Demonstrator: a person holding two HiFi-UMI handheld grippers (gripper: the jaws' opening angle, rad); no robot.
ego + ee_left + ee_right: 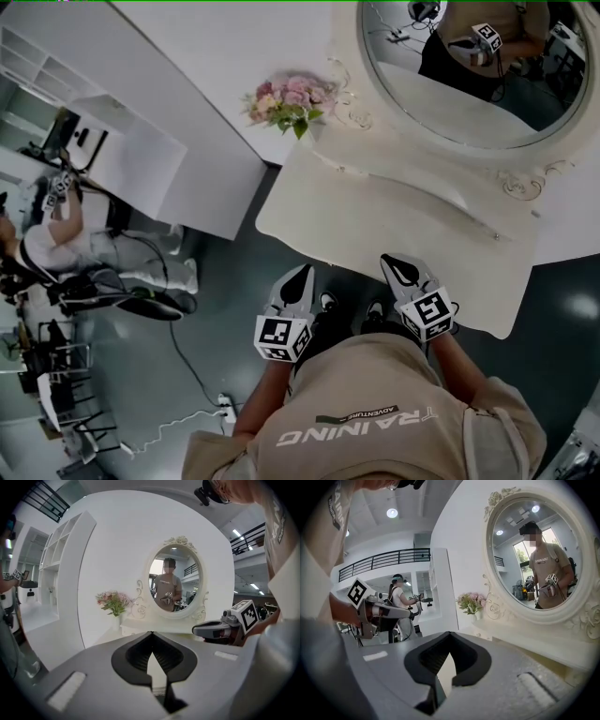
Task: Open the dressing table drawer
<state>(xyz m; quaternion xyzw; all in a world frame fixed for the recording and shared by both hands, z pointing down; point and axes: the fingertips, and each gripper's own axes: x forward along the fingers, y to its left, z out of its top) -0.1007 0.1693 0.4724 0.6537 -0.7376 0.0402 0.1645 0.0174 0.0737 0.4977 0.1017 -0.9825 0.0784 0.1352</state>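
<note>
Bystander [42, 246]: far left of the head view, among dark stands and cables, well apart from the surface.
Shelves [56, 56]: white unit against the wall, left of the flowers.
Flowers [286, 101]: pink bunch with green leaves at the back left corner of the surface, just beside the mirror frame.
Left tongs [302, 272]: pressed together with nothing between them. The tips are at the near edge of the surface and point toward it, and the marker cube [281, 337] faces up.
Surface [375, 216]: cream dressing table, seen from above, straight ahead of both tongs. A low curved ridge crosses its top.
Drawer: part of that surface. Its front is hidden below the near edge in the head view, and neither gripper view shows it, so I cannot tell whether it is open or closed.
Right tongs [394, 262]: pressed together and empty, level with the left pair. The tips lie just over the near edge of the surface.
Mirror [469, 75]: oval with a carved frame, at the back right. It reflects the person holding the tongs.
</note>
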